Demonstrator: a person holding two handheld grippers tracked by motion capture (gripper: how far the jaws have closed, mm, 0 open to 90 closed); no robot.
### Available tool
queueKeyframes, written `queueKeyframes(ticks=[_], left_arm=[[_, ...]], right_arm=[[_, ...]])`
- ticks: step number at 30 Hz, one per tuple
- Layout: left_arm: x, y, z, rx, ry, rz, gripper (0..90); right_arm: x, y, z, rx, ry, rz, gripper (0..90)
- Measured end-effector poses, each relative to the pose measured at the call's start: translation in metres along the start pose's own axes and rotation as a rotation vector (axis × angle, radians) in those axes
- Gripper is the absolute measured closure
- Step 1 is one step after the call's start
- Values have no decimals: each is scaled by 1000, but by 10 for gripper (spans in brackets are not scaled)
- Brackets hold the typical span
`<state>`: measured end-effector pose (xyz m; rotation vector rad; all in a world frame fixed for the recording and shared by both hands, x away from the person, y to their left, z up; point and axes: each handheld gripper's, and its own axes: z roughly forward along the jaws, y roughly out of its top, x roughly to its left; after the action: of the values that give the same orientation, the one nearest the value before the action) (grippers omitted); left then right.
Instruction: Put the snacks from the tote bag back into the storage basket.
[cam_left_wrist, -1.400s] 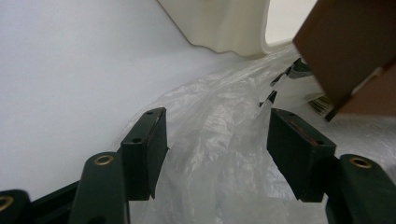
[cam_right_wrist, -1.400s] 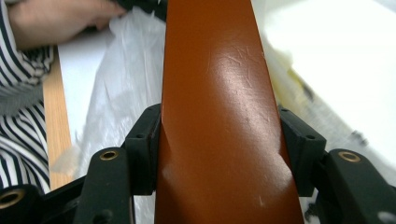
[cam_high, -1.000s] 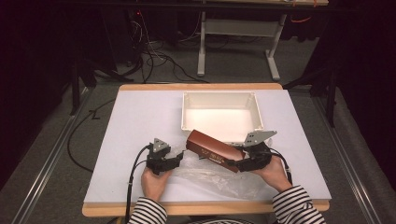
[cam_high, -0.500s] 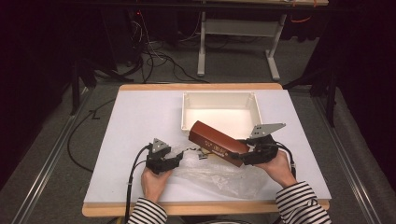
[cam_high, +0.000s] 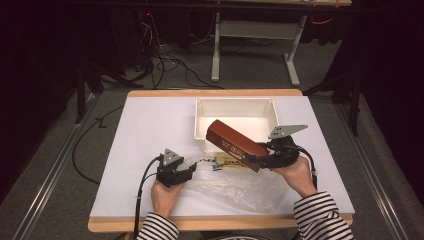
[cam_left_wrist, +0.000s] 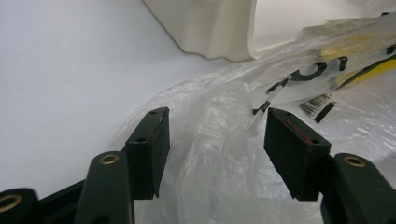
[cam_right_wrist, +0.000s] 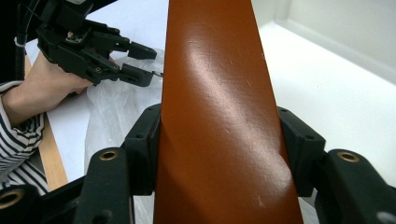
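Holding the brown box (cam_high: 235, 143) by its near end, the right claw (cam_high: 259, 159) has its jaws pressed on both long sides, and the far end of the box is tilted up over the front wall of the white bin (cam_high: 235, 103). The step in hand, I judge, is moving the box out of the clear plastic bag (cam_high: 235, 185) and into the bin. The left claw (cam_high: 189, 173) stands about half open over the bag's edge; film lies between its jaws, but the pads do not press it. Next, the box needs carrying forward and lowering inside the bin. The printing on the bag (black and yellow) is too crumpled to read on the tabletop (cam_high: 150, 130).
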<state>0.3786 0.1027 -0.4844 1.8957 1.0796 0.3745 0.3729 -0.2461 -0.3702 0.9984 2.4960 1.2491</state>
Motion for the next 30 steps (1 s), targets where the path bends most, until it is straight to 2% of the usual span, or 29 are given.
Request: queueKeyframes(ticks=[2, 8, 11, 13, 15, 20, 25, 30], left_arm=[[1, 0, 0, -9, -5, -16, 405], [1, 0, 0, -7, -1, -13, 406], [2, 0, 0, -9, -12, -17, 407], [1, 0, -1, -13, -8, -8, 406], [0, -1, -1, -17, -4, -1, 406], [1, -1, -1, -15, -9, -6, 404], [2, 0, -1, -14, -15, -13, 401], [1, 0, 0, -4, -14, -3, 399]], right_arm=[[0, 2, 0, 3, -6, -5, 429], [2, 7, -8, -22, -17, -12, 428], [-2, 7, -7, -3, -34, -20, 428], [-6, 5, -7, 0, -25, 3, 429], [-11, 6, -5, 13, -21, 3, 429], [-15, 12, -5, -17, -16, 21, 429], [-21, 17, -1, -4, -25, 31, 429], [-24, 25, 5, 4, -39, 6, 429]])
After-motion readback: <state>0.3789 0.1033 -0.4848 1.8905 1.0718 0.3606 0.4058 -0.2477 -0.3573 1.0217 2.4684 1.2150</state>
